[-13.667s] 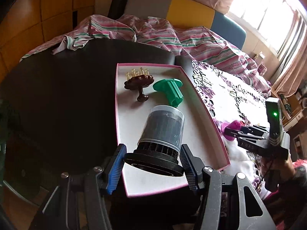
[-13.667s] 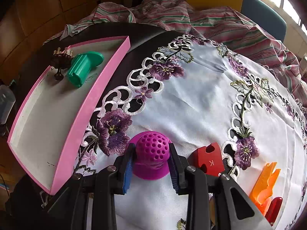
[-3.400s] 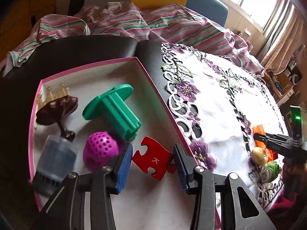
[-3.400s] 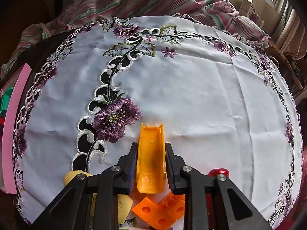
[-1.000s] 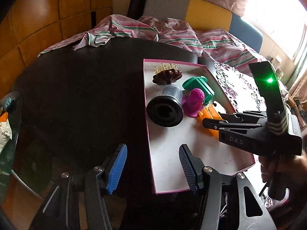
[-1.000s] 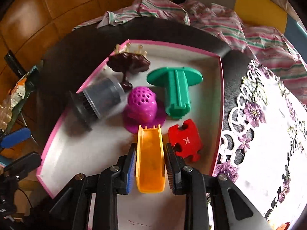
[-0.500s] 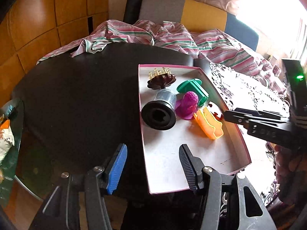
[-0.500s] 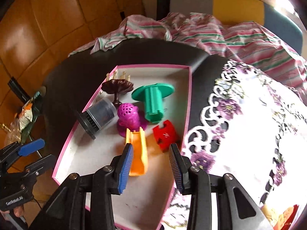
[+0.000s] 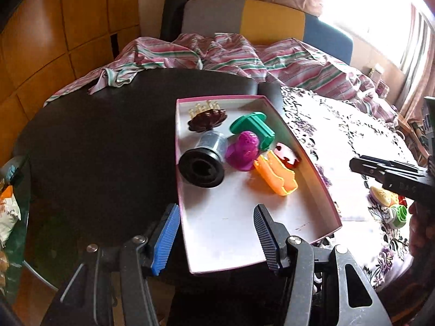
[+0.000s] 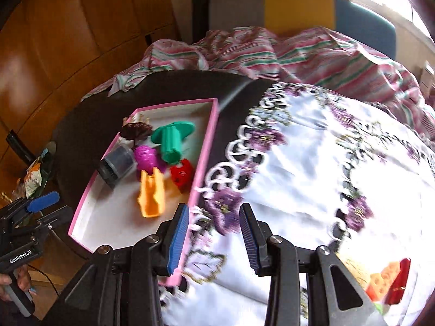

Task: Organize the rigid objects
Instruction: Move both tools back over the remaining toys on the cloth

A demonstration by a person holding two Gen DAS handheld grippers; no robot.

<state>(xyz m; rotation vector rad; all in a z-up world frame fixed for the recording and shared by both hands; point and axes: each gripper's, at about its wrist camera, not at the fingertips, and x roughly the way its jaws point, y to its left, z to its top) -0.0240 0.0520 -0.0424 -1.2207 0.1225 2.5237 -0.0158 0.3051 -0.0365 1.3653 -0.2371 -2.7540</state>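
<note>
A pink-rimmed white tray (image 9: 310, 163) (image 10: 209, 138) holds a brown crown-topped piece (image 9: 206, 118), a green spool (image 9: 254, 127), a grey cup with a black base (image 9: 202, 163), a magenta perforated dome (image 9: 243, 149), a red puzzle piece (image 9: 288, 156) and an orange chute (image 9: 276, 175) (image 10: 151, 197). My left gripper (image 9: 216, 237) is open and empty at the tray's near end. My right gripper (image 10: 213, 240) is open and empty over the tablecloth, beside the tray's right rim. Loose pieces, orange and red bricks (image 10: 387, 282) and a green piece (image 9: 398, 214), lie on the cloth.
The tray sits on a dark round table (image 9: 95, 141). A white embroidered cloth (image 10: 312, 163) covers the right half. Striped fabric (image 9: 231, 54) is heaped at the back before a chair. A snack bag (image 9: 6, 209) lies at the far left.
My right gripper let go of the orange chute in the tray, opened, and drew back to the right over the cloth. My left gripper stays open at the tray's near end.
</note>
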